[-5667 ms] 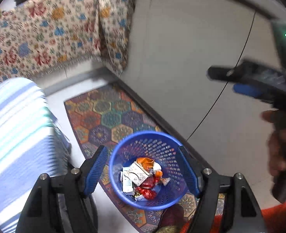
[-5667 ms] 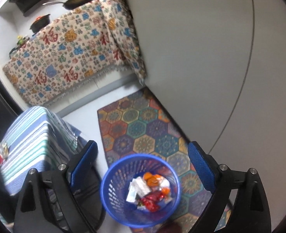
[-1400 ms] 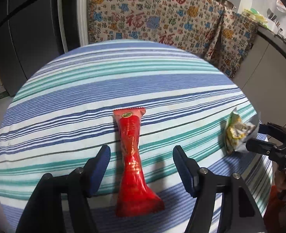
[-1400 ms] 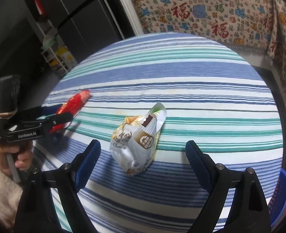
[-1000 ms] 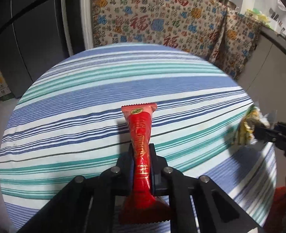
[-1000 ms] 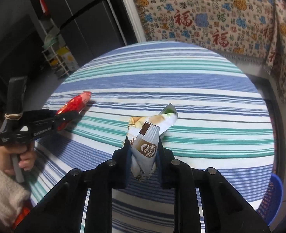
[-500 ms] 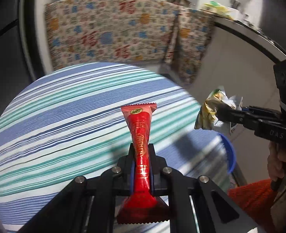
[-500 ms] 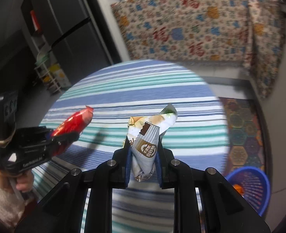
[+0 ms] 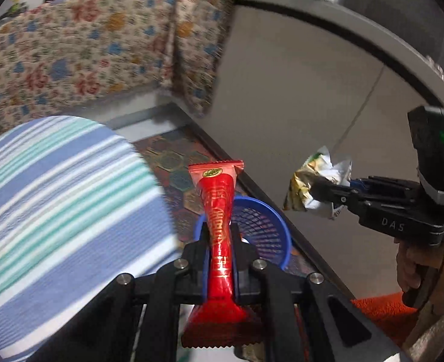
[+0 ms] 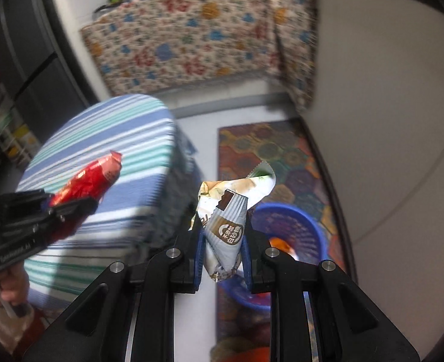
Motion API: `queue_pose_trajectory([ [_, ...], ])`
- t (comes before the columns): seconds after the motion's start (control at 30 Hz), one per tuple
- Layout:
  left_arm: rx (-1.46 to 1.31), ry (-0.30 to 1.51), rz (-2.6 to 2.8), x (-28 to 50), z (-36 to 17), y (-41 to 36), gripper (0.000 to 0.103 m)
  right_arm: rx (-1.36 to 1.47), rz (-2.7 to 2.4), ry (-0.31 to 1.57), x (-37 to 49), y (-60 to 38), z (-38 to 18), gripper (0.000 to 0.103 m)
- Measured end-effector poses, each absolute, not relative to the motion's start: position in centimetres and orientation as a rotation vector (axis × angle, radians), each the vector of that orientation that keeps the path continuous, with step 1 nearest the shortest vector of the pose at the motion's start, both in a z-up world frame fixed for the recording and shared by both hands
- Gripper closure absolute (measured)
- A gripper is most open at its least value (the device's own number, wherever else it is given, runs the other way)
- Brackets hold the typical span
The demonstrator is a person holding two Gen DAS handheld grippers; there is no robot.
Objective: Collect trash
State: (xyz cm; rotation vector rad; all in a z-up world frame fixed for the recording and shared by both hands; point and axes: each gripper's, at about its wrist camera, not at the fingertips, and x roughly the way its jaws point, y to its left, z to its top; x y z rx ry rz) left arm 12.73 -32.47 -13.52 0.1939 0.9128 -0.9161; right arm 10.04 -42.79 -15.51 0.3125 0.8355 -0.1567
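Blue basket (image 9: pixel 264 229) below; red wrapper (image 9: pixel 219 226) clenched in left claw (image 9: pixel 220 241) (right likewise, crumpled packet (image 10: pixel 226 220)).

The red wrapper (image 9: pixel 219 235) is glossy foil-like film with a serrated edge, and the crumpled silver wrapper (image 10: pixel 226 220) is shiny creased film. The blue basket (image 9: pixel 264 229) looks like moulded plastic mesh, while the left gripper (image 9: pixel 219 242) and right gripper (image 10: pixel 222 253) are matt black plastic with bright metal screw heads. The striped tablecloth (image 9: pixel 56 199) is ribbed woven cloth, the patterned rug (image 10: pixel 282 157) looks smooth
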Motion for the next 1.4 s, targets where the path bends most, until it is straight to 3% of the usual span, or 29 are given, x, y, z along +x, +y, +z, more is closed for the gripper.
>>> queue_pose_trajectory([
  [0.23,0.234,1.01,-0.974,12.1,-18.9,-39.5,0.092,0.429,-0.226,0.88,8.9,-48.8,-19.9,0.083],
  [0.6,0.277,1.076,-0.96,13.0,-24.7,-43.9,0.092,0.54,-0.237,0.969,9.2,-52.4,-24.3,0.082],
  [0.77,0.294,1.099,-0.965,14.0,-26.7,-45.0,0.087,0.568,-0.26,0.969,9.2,-53.3,-25.3,0.069],
  [0.83,0.304,1.102,-0.96,14.3,-27.3,-45.4,0.081,0.585,-0.262,0.958,9.3,-53.5,-25.5,0.061],
  [0.93,0.303,1.083,-0.952,14.6,-27.3,-45.5,0.061,0.599,-0.282,0.935,8.9,-54.0,-25.4,0.047],
  [1.0,0.309,1.051,-0.931,14.6,-26.6,-45.3,0.041,0.619,-0.307,0.921,8.2,-54.6,-25.3,0.039],
  [1.17,0.327,0.969,-0.886,13.4,-23.5,-43.8,0.022,0.676,-0.384,0.858,5.1,-54.9,-23.8,0.003],
  [1.23,0.334,0.953,-0.896,12.8,-21.8,-42.8,0.017,0.682,-0.406,0.845,3.8,-54.1,-22.9,0.0],
  [1.3,0.363,0.95,-0.897,12.0,-20.2,-41.8,0.003,0.663,-0.419,0.842,2.5,-52.6,-21.6,0.0],
  [1.4,0.379,0.911,-0.888,10.3,-18.0,-39.6,0.0,0.591,-0.47,0.841,0.5,-50.2,-19.9,0.0],
])
